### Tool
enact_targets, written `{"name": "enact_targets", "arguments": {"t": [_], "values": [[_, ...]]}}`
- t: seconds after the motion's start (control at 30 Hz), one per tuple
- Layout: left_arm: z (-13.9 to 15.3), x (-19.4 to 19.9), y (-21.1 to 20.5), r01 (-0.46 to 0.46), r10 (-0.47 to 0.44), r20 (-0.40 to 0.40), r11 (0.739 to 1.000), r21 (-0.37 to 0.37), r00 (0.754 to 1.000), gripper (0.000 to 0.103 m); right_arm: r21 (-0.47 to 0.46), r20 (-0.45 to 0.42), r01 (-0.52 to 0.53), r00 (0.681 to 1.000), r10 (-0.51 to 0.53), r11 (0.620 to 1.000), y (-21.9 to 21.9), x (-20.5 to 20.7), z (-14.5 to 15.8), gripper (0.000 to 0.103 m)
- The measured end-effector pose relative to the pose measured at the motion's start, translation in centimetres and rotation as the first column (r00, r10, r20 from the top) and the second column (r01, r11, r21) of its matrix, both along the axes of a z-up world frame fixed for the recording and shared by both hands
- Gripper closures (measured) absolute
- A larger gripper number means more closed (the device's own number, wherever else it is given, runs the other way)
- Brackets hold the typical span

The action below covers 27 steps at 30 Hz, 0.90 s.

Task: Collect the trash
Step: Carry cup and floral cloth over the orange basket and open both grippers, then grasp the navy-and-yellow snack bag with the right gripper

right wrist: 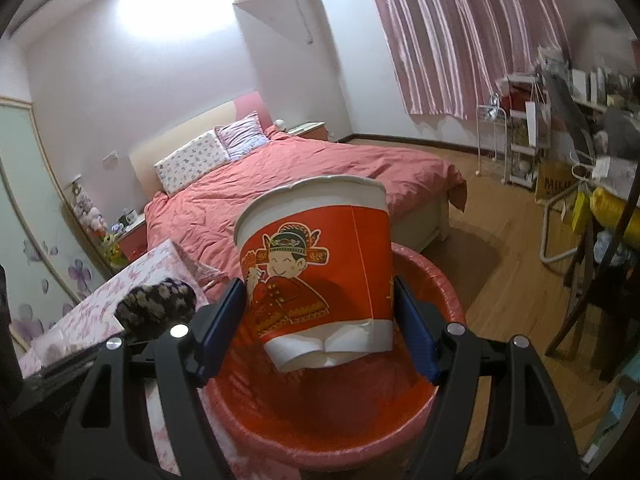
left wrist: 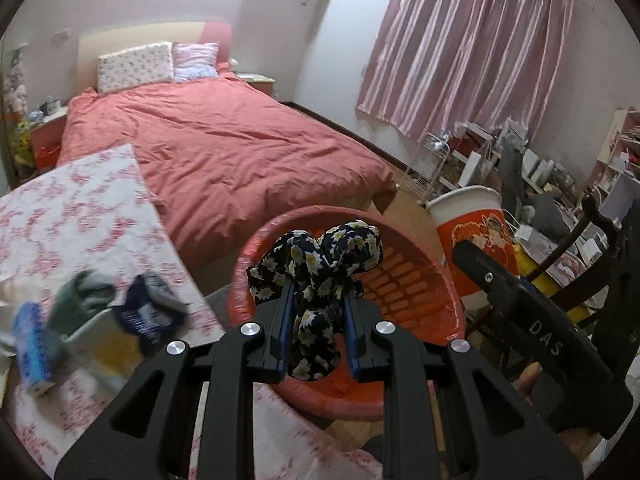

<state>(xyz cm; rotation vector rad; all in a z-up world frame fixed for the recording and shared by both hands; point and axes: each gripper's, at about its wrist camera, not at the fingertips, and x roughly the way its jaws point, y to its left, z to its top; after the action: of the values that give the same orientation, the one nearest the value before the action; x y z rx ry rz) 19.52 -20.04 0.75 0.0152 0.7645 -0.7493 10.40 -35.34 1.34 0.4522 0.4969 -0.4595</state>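
Hand-held grippers (left wrist: 320,300) (right wrist: 320,312) clutching floral cloth (left wrist: 316,272), paper cup (right wrist: 316,264) over red basket (right wrist: 432,288).

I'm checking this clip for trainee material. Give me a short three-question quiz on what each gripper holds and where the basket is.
1. True or false: the left gripper is shut on a floral cloth.
2. What does the right gripper hold? A) a paper cup B) a pillow C) a tissue pack
3. Fill in: both held items hang over the red ____.

Key: 1 true. 2 A, the cup sits between the pads, its base creased. 3 basket.
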Motion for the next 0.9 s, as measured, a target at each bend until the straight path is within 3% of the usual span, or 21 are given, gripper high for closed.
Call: {"name": "enact_targets", "arguments": {"t": [0.4, 0.43, 0.5, 0.57, 0.73, 0.9], "values": [[-1.6, 1.3, -2.8, 0.05, -0.048, -0.047, 0.998, 0.035, 0.998, 0.08, 0.09, 0.02, 0.006, 1.0, -0.008, 0.996, -3.5, 1.9, -1.9, 0.031], [-1.8, 1.4, -2.9, 0.047, -0.044, -0.053, 0.998, 0.043, 0.998, 0.078, 0.108, 0.022, 0.007, 1.0, -0.01, 0.994, -3.8, 2.0, -2.2, 0.03], [-2.2, 1.6, -2.9, 0.04, -0.036, -0.068, 0.998, 0.057, 0.997, 0.059, 0.131, 0.021, 0.007, 1.0, -0.01, 0.991, -4.2, 2.1, -2.6, 0.03], [-2.5, 1.6, -2.7, 0.028, -0.022, -0.078, 0.997, 0.067, 0.997, 0.053, 0.139, 0.012, 0.006, 1.0, -0.008, 0.99, -4.3, 2.2, -2.9, 0.03], [-2.5, 1.7, -1.8, 0.002, 0.007, -0.101, 0.996, 0.086, 0.995, 0.047, 0.122, -0.003, 0.01, 1.0, -0.009, 0.992, -3.7, 1.9, -2.7, 0.025], [-1.7, 0.9, 0.3, -0.043, 0.049, -0.049, 0.992, 0.117, 0.998, 0.045, 0.062, -0.03, -0.006, 1.0, 0.008, 0.998, -1.9, 2.0, -1.9, 0.025]]}}
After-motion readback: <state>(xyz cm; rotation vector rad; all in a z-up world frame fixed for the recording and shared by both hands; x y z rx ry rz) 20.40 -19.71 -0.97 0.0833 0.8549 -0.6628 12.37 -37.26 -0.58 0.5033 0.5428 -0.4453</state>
